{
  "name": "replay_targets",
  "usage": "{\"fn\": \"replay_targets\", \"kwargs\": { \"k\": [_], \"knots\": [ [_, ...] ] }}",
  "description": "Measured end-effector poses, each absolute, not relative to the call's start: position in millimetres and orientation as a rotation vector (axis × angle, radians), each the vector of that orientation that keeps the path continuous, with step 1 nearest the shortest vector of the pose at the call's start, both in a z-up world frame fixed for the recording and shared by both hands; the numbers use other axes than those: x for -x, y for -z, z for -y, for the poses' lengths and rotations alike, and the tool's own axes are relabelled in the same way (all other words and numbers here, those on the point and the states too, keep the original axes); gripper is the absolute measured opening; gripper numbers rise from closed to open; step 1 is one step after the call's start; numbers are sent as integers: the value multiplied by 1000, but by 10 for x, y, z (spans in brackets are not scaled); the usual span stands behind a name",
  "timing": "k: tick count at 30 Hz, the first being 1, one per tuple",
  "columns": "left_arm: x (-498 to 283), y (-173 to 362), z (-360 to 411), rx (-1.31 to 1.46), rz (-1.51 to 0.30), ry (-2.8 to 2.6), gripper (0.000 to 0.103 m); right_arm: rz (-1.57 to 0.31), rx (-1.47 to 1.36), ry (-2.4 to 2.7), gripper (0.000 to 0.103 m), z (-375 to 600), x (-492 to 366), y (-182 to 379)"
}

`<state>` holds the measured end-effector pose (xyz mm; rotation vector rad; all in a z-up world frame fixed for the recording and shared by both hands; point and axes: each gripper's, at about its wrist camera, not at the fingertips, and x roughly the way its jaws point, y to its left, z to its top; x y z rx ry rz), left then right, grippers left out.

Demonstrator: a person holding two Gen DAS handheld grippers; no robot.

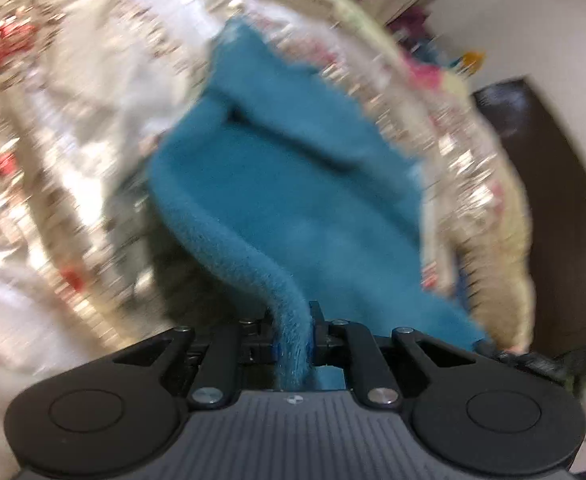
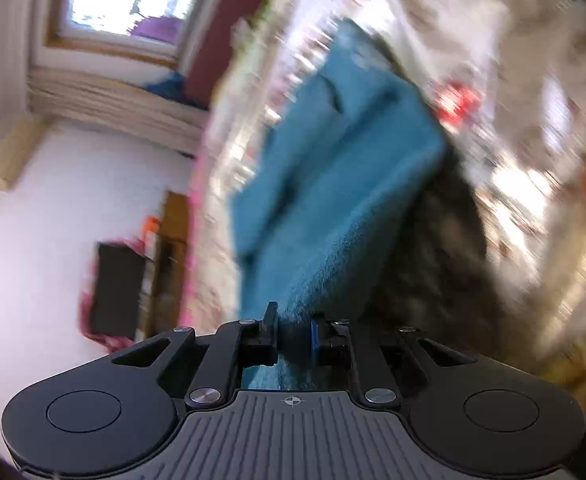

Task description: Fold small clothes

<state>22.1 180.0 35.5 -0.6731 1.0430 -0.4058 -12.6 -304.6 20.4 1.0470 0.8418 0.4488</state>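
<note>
The left claw is pinched tight on a rolled edge of the fuzzy blue cloth. The right claw squeezes another edge of the same cloth. The cloth stretches away in front of both claws, lifted over a flowery bedspread. Everything looks blurry.

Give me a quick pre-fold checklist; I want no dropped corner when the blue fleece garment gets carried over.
1. Left gripper shut on the blue fleece garment: ok.
2. Right gripper shut on the same fleece: ok.
3. Cloth lifted off the floral bedspread near the grippers: ok.
4. Far edge lying flat: cannot tell, blurred.
5. Folds inside the garment smoothed: not ok, creases show.
</note>
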Motion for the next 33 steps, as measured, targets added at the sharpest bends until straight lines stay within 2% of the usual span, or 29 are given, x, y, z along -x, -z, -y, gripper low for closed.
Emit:
{"fn": "replay_targets", "kwargs": {
  "k": [6,11,19,25,28,33],
  "knots": [
    [-911,-665,-1883,824,-842,473,17,-664,-1055,-413,14,3221,-485,-515],
    [-1710,-659,-1828,834,-756,448,17,-620,-1135,-337,14,3435,-1117,-392],
    [-2573,-155,-1777,815,-787,245,17,-684,-1123,-161,15,3377,-2125,28],
    [-2632,136,-1829,842,-835,191,18,-731,-1206,-178,27,3390,-2321,281],
    [-2602,139,-1883,908,-832,198,27,-719,-1167,-196,36,3368,-2294,225],
    [-2602,93,-1956,1002,-787,167,39,-704,-1154,-203,40,3365,-2269,141]
  ]
}}
